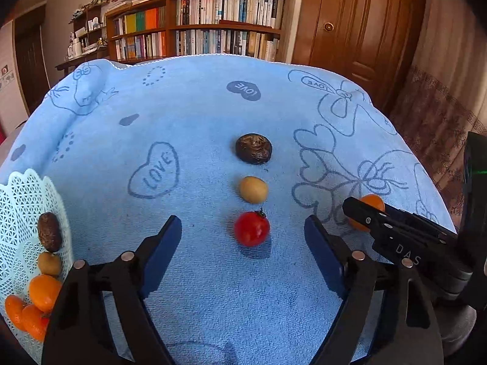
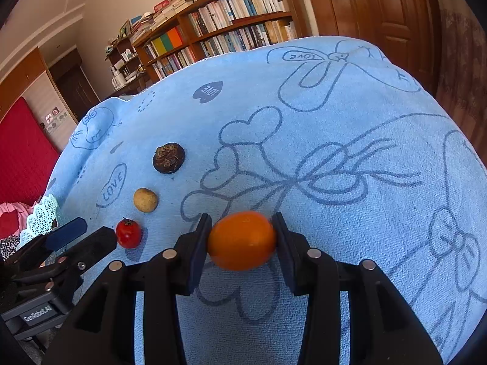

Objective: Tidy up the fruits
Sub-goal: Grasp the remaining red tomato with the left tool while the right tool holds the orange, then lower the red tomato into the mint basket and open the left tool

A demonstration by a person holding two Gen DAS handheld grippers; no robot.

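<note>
Right now the small round orange fruit [image 2: 242, 240] sits pinched between the right gripper [image 2: 242, 237] pads, low over the blue towel [image 2: 334, 140]. Left of it wait a red tomato [image 1: 252, 228], a tan fruit [image 1: 253, 189] and a dark one [image 1: 253, 148]. The left gripper [image 1: 243, 243] gapes wide, probably ready for the tomato. The white lace basket [image 1: 21, 200] at far left holds sorted fruit.

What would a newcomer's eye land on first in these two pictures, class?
First, the orange fruit clamped in the right hand-held gripper just above the blue towel. Next, the row on the towel: dark fruit, tan fruit, red tomato, before the open left hand-held gripper. Far left, a white basket already holds fruit.
</note>
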